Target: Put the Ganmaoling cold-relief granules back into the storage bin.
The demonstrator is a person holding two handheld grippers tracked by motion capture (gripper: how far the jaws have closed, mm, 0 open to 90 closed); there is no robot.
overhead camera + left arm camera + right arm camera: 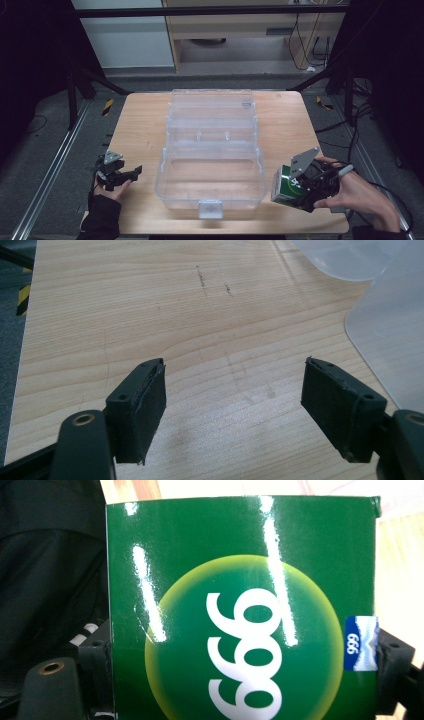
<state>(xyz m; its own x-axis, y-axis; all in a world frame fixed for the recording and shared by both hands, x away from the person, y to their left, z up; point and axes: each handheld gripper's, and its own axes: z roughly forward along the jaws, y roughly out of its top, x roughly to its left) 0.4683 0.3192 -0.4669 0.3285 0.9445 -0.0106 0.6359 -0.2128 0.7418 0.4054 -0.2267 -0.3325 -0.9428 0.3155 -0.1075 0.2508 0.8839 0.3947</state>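
- My right gripper (295, 192) is clamped on a green box (286, 186), one jaw on each side of it, at the near right part of the wooden table (145, 125).
- In the right gripper view the green box (240, 610) stands close before the camera: a glossy face with a yellow-green disc, large white digits, and a small blue label at its right edge.
- My right hand (362, 192) holds that gripper just right of the clear plastic case (212, 150).
- The clear plastic case sits open at the table's middle, its lid lying back toward the far edge, a latch tab at its near wall.
- My left gripper (120, 175) rests near the table's left edge, jaws spread wide with nothing between them.
- In the left gripper view, bare wood lies between the jaws of my left gripper (235, 395), and the case's clear corner (390, 335) shows at the right.
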